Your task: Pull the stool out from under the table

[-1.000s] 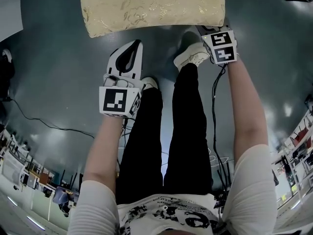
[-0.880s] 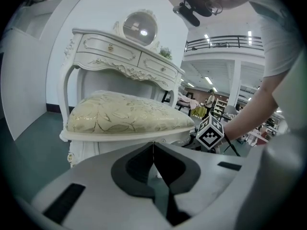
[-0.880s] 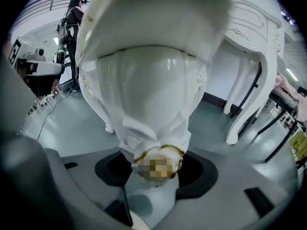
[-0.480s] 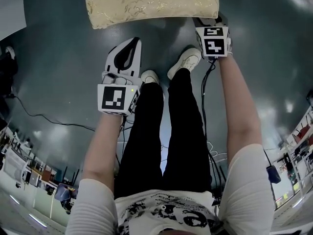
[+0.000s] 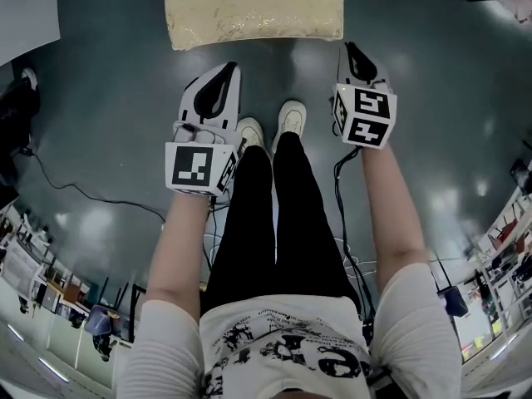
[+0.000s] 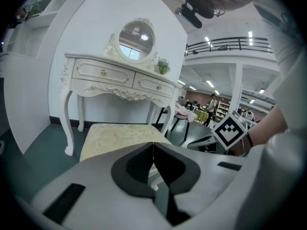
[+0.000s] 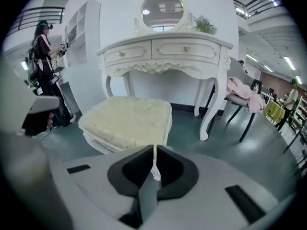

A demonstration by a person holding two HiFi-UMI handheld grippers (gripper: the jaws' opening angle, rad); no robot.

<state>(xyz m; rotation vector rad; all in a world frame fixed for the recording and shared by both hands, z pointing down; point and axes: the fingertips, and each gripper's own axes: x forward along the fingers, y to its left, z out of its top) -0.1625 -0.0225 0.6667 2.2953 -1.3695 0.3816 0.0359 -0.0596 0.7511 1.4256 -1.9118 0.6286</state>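
The stool (image 5: 253, 11), with a cream patterned cushion, stands on the grey floor at the top of the head view, out in front of the white dressing table (image 7: 165, 51). It also shows as the stool (image 6: 115, 135) and the stool (image 7: 127, 119) in the two gripper views. My left gripper (image 5: 226, 69) hovers shut and empty, short of the stool's near edge. My right gripper (image 5: 351, 48) hangs just right of the stool's near right corner, apart from it. Its jaws are closing with nothing between them and look shut.
The person's white shoes (image 5: 287, 119) stand together between the grippers. Cables (image 5: 75, 191) trail over the floor at left and behind. A dark chair with pink cloth (image 7: 242, 92) stands right of the table. Another person (image 7: 45, 56) stands at far left.
My right gripper has come off the stool's right corner and drawn back, its jaws now together. The stool sits farther off in view. The person's feet have come together. The left gripper barely moved.
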